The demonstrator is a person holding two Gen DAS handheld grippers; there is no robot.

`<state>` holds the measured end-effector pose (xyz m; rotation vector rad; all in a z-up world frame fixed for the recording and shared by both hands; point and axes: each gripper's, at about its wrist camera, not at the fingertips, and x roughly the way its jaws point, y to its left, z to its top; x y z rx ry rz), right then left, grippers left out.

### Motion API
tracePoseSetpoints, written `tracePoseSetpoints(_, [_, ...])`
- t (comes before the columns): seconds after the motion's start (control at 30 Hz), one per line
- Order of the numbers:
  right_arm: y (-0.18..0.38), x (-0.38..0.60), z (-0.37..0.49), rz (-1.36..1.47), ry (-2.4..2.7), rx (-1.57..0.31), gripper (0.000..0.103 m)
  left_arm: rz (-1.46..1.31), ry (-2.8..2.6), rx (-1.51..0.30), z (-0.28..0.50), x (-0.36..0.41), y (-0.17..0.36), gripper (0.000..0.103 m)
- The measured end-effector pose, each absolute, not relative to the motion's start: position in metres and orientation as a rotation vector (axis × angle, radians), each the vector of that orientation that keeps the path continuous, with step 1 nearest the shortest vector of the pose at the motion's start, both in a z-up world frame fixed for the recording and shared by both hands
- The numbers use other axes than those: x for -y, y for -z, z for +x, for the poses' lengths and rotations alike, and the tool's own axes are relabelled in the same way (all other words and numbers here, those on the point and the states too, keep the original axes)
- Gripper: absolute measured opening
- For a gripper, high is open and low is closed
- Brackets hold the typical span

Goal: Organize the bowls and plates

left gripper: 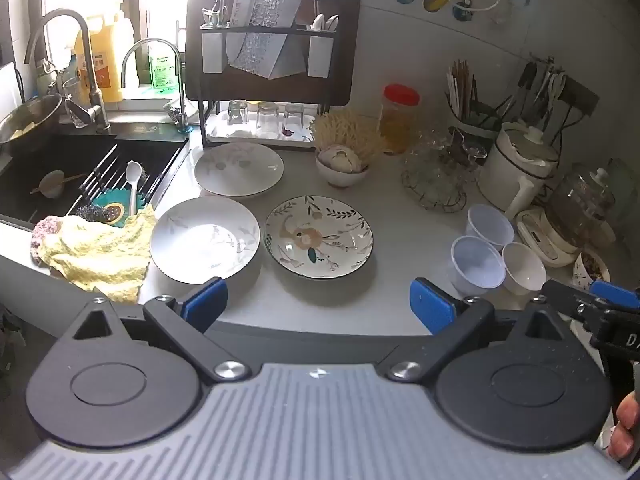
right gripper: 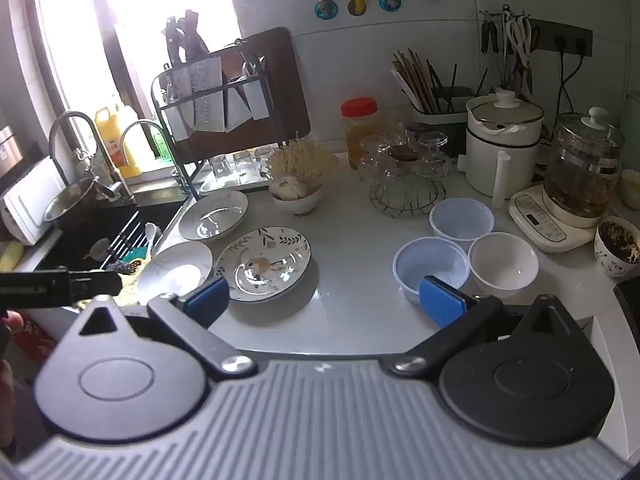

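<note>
Three plates lie on the grey counter: a floral plate (left gripper: 319,237) (right gripper: 264,264), a white plate (left gripper: 205,239) (right gripper: 176,270) left of it, and a white plate (left gripper: 239,169) (right gripper: 213,216) behind. Three small bowls cluster at the right: two translucent plastic ones (left gripper: 477,265) (left gripper: 490,226) (right gripper: 431,272) (right gripper: 462,218) and a white one (left gripper: 523,268) (right gripper: 503,261). My left gripper (left gripper: 318,306) is open and empty, above the counter's front edge before the plates. My right gripper (right gripper: 324,300) is open and empty, between the floral plate and the bowls.
A sink (left gripper: 60,176) with a rack and spoon is at the left, a yellow cloth (left gripper: 96,252) on its edge. A dish rack (left gripper: 272,60) with glasses stands behind. A bowl of garlic (left gripper: 342,164), a red-lidded jar (left gripper: 398,120), glassware, a white pot (right gripper: 502,148) and a kettle (right gripper: 580,172) line the back and right.
</note>
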<state>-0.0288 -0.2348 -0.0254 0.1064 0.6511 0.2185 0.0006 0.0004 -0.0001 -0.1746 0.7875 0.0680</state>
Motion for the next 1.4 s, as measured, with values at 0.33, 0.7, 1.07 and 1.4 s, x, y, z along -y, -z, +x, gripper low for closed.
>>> tracePoseSetpoints(0.33, [0.029, 0.235, -0.034, 0.128, -0.199, -0.622, 0.103, -0.186, -0.047, -0.764, 0.003, -0.010, 0.002, 0.099])
tracePoseSetpoints(0.7, [0.026, 0.226, -0.035, 0.100, -0.199, -0.635, 0.103, -0.178, -0.054, -0.750, 0.000, -0.006, 0.005, 0.099])
tracePoseSetpoints(1.07, [0.025, 0.225, -0.035, 0.097, -0.196, -0.634, 0.103, -0.180, -0.038, -0.753, 0.002, -0.007, 0.005, 0.099])
tracePoseSetpoints(1.4, [0.028, 0.225, -0.036, 0.111, -0.194, -0.640, 0.103, -0.205, -0.049, -0.767, 0.003, -0.015, 0.008, 0.099])
